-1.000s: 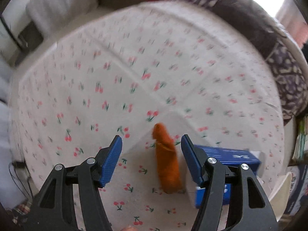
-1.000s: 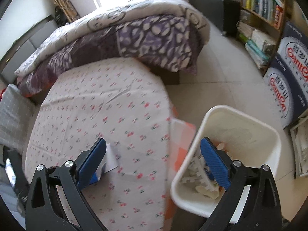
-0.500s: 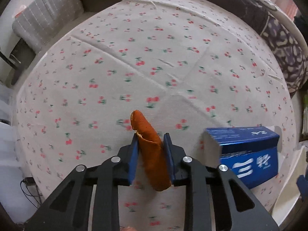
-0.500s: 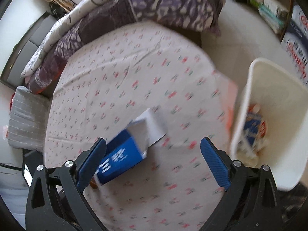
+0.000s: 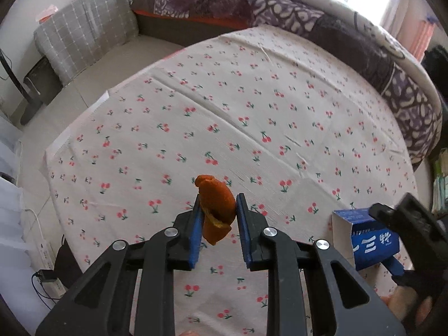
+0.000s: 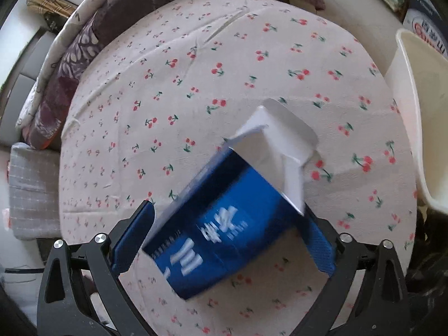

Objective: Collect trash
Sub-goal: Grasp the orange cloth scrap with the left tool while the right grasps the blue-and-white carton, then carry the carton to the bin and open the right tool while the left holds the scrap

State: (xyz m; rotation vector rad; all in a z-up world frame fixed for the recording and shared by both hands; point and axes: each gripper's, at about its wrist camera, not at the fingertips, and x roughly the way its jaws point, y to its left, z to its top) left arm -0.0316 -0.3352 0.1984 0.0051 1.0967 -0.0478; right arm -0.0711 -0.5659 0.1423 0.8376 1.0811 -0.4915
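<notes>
Left gripper [image 5: 217,217] clamped on an orange peel [image 5: 216,206], pinched between the blue pads with its curled tip poking out past the fingertips, lifted clear of the cherry-print cloth [image 5: 252,117]. Right gripper [image 6: 224,240] spread wide around a blue carton [image 6: 224,224], which lies tilted on the cloth between the jaws, white open flap pointing away; pads close to its sides, contact not certain. White bin [image 6: 422,117] off to the right of that gripper, beyond the cloth's edge.
</notes>
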